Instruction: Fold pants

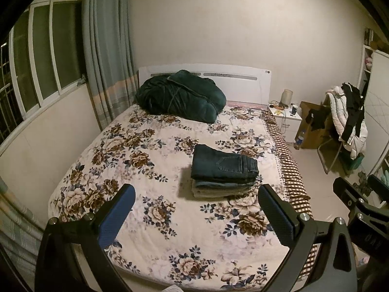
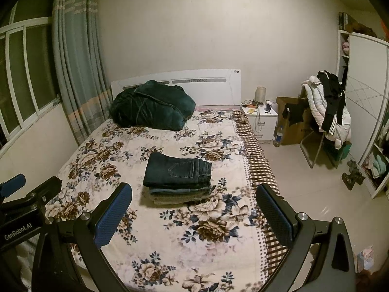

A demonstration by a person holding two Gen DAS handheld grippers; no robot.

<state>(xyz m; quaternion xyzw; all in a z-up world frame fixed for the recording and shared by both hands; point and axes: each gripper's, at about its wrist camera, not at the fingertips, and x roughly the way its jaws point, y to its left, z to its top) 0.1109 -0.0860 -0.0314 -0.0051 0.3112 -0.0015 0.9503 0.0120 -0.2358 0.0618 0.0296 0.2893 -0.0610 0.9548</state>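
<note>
A stack of folded pants [image 1: 223,172] lies on the floral bedspread [image 1: 136,150], dark blue jeans on top, lighter pairs under them. It also shows in the right wrist view [image 2: 178,177]. My left gripper [image 1: 197,216] is open and empty, held above the bed's foot, short of the stack. My right gripper [image 2: 194,214] is open and empty too, held beside the left one at a similar height. The right gripper's fingers show at the right edge of the left wrist view [image 1: 350,194]. The left gripper's fingers show at the left edge of the right wrist view [image 2: 14,182].
A dark green quilt [image 1: 180,97] is bundled at the white headboard [image 1: 238,80]. A white nightstand [image 2: 260,116] with a lamp and cup stands right of the bed. A chair heaped with clothes [image 2: 328,107], a cardboard box [image 2: 291,124], a wardrobe [image 2: 364,92] and tiled floor lie further right. Window and curtain [image 1: 107,48] stand left.
</note>
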